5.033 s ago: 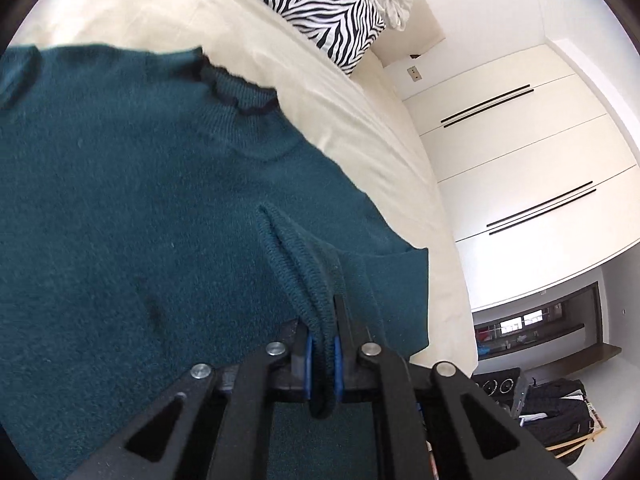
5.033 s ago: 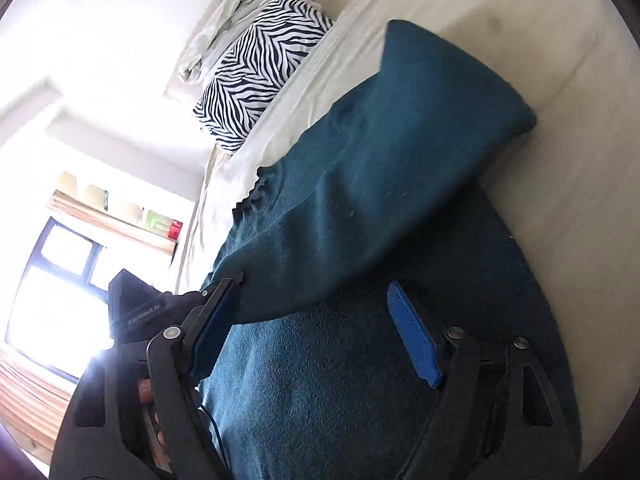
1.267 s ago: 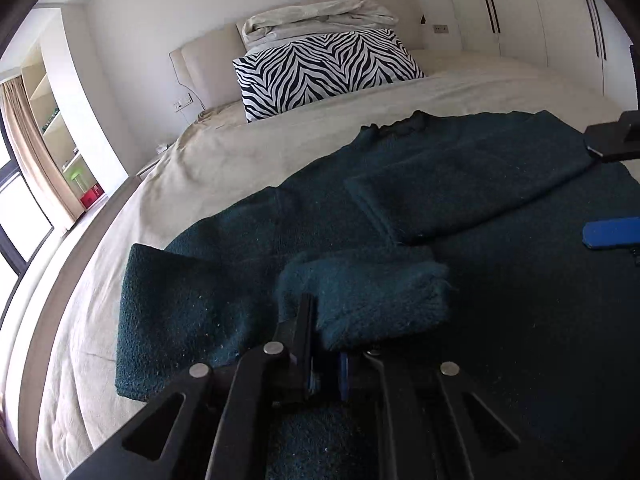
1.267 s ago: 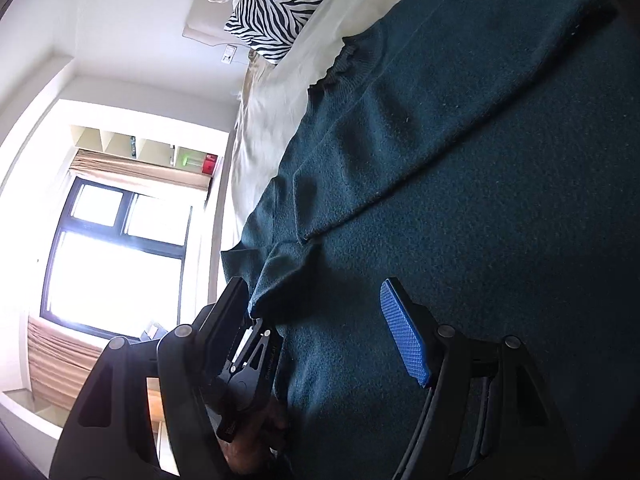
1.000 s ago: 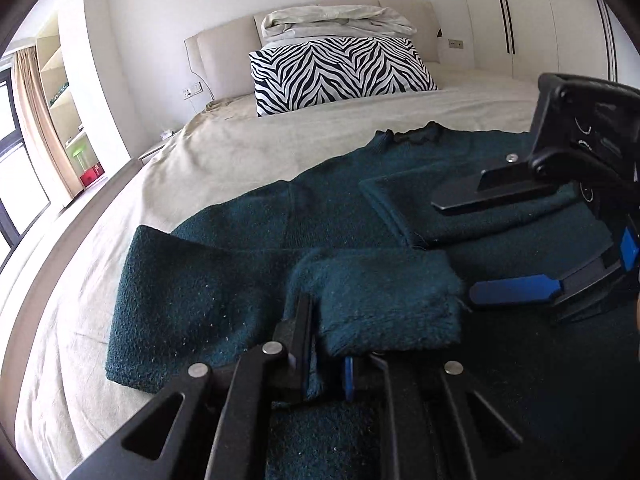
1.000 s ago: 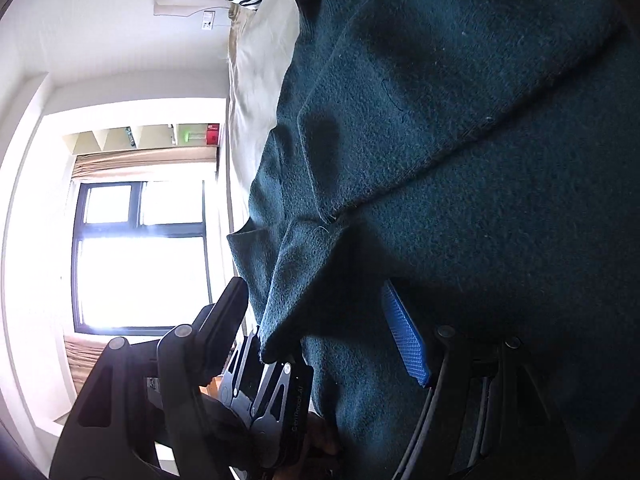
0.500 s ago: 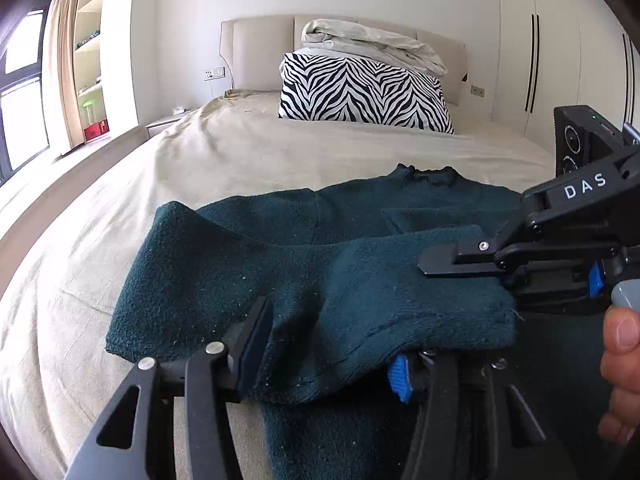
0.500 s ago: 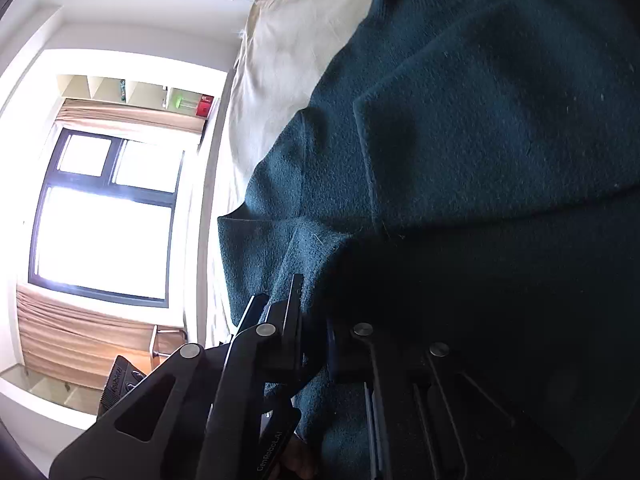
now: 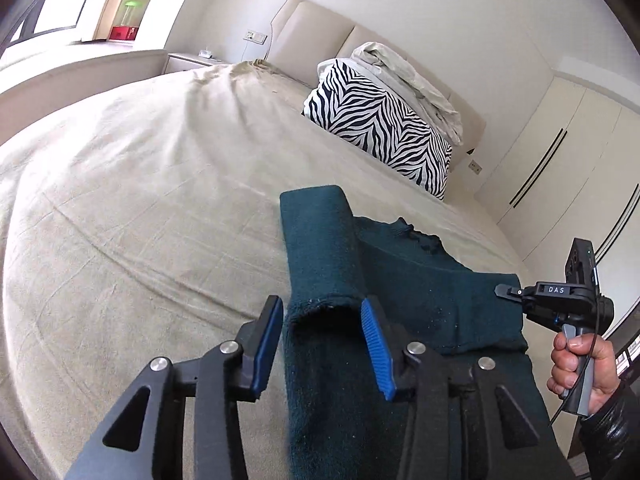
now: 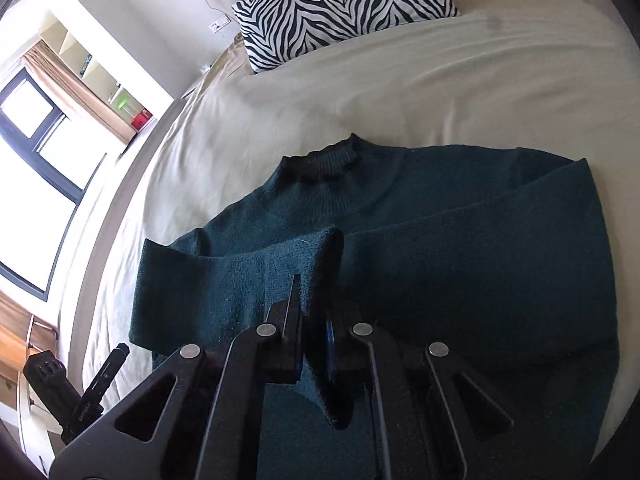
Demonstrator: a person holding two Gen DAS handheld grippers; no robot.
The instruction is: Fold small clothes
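Note:
A dark teal sweater lies front up on the bed, both sleeves folded across its chest. My right gripper is shut on the cuff of the left sleeve and holds it a little above the body. In the left wrist view that gripper sits at the cuff's far corner. My left gripper is at the sweater's left side, its jaws closing around the folded end of the sleeve; the blue pads stand just clear of the fabric. It shows at the lower left in the right wrist view.
A zebra-striped pillow with pale folded bedding on top leans on the headboard. Beige sheet stretches left of the sweater. White wardrobe doors stand at the right, a window at the left. A person's hand grips the right handle.
My left gripper let go of the sleeve, opened, rolled and drew back to the sweater's left fold. My right gripper shut on the cuff and lifted it toward the right.

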